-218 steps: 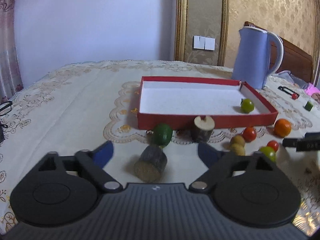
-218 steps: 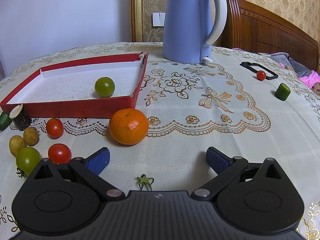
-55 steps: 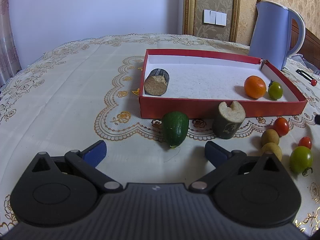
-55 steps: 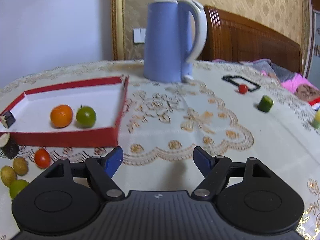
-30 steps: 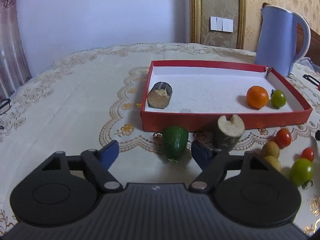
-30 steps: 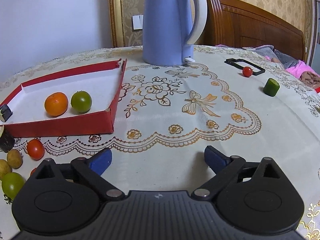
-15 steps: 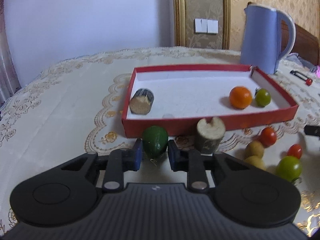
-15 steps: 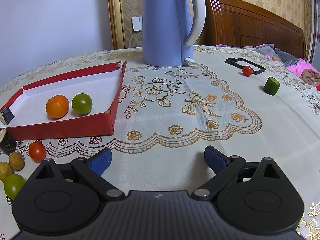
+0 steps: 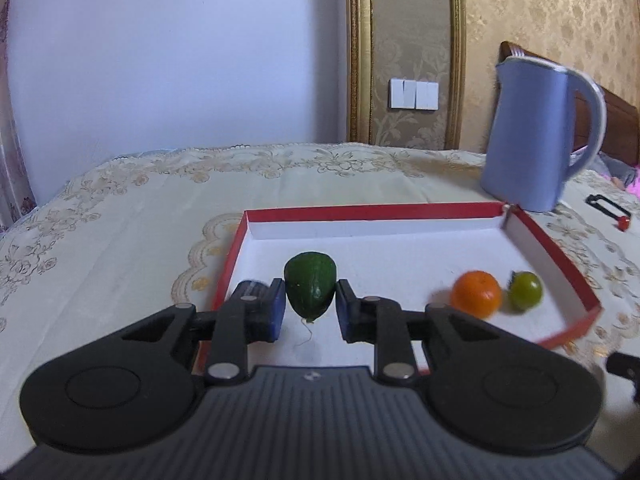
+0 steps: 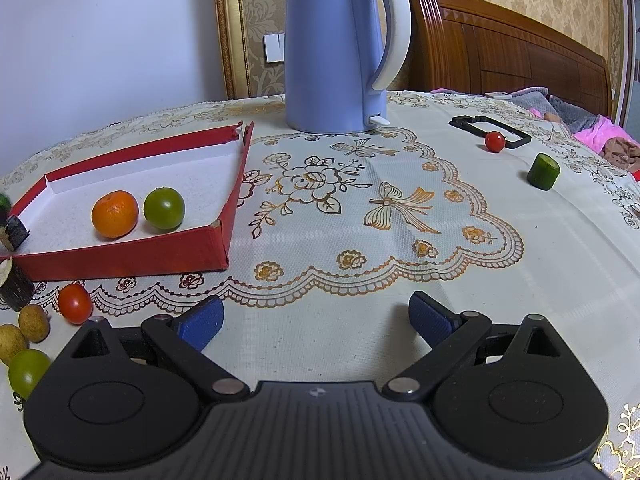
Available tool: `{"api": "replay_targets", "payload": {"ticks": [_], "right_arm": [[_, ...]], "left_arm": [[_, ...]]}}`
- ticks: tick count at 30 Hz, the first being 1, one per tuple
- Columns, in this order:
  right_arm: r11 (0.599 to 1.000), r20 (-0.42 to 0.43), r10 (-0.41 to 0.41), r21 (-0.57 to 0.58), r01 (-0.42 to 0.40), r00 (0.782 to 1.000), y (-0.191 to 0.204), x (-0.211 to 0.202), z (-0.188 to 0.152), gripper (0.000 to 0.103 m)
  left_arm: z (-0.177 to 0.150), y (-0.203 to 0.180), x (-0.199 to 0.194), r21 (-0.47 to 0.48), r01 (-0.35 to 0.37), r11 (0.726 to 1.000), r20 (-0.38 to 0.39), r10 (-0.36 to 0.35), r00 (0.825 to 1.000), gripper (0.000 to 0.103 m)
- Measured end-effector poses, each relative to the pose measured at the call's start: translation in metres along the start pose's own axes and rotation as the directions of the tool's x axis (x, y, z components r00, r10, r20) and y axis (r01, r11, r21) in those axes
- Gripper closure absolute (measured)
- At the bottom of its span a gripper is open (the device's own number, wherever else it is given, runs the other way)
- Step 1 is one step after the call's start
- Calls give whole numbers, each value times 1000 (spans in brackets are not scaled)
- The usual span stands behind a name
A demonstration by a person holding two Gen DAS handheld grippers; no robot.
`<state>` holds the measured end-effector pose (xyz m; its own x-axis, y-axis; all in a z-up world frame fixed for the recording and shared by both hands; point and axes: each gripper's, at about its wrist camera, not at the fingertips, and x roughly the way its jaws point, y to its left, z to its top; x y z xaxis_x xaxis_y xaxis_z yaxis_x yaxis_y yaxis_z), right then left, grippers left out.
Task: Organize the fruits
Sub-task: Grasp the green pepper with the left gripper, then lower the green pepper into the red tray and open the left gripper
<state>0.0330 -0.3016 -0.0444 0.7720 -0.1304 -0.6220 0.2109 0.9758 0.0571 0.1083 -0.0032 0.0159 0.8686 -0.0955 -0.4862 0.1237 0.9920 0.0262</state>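
One orange (image 10: 115,214), two red tomatoes (image 10: 75,303), two green tomatoes (image 10: 164,208), one kettle (image 10: 340,52)

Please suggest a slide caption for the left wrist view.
Left claw grips a green fruit above the red tray.

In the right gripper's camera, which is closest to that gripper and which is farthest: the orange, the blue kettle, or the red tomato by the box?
1. Red tomato, low left, outside the red box.
2. Orange, inside the box.
3. Blue kettle, at the back.
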Motion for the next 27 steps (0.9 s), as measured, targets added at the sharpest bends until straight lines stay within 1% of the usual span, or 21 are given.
{"api": "replay_targets", "payload": {"ticks": [3,7,12,13,15,17,18,19,21,23,24,25,27], "right_arm": [[1000,0,0,0,0,1000,0,0,0,3],[1000,0,0,0,0,1000,0,0,0,3],[1000,-1,-1,-2,1,1000,0,0,0,3],[1000,-2,-2,-3,2,1000,0,0,0,3],[1000,-2,-4,-5,4,1000,1,0,0,3],[1000,-2,-4,-5,4,1000,1,0,0,3],[1000,-2,-3,-3,3,1000,1,0,0,3],[1000,-1,-1,-2,1,1000,0,0,0,3],[1000,-2,-2,-2,2,1000,1,0,0,3],[1000,-2,-1,-2,1,1000,0,0,0,3],[1000,-2,-2,-2,2,1000,0,0,0,3],[1000,-2,-2,-2,2,1000,0,0,0,3],[1000,-2,-2,-2,2,1000,1,0,0,3]], "left_arm": [[5,-1,20,-13,1,1000,-36,-1,999,79],[6,-4,40,11,-37,999,-52,38,998,79],[-1,0,54,0,-47,999,-95,47,994,79],[-2,0,57,1,-46,999,-108,46,993,78],[-5,-1,58,7,-36,999,-109,37,993,76],[-5,-4,56,20,-29,999,-100,31,995,66],[-6,-5,52,23,-26,999,-92,28,995,56],[-6,-5,48,25,-28,999,-81,30,996,53],[-5,-4,38,32,-21,999,-63,23,998,51],[-6,-1,25,26,-15,1000,-43,16,999,41],[-7,1,17,18,-25,1000,-32,26,999,21],[-9,5,8,5,-45,999,-7,45,999,11],[-15,12,-8,-7,-62,998,41,62,997,11]]}}
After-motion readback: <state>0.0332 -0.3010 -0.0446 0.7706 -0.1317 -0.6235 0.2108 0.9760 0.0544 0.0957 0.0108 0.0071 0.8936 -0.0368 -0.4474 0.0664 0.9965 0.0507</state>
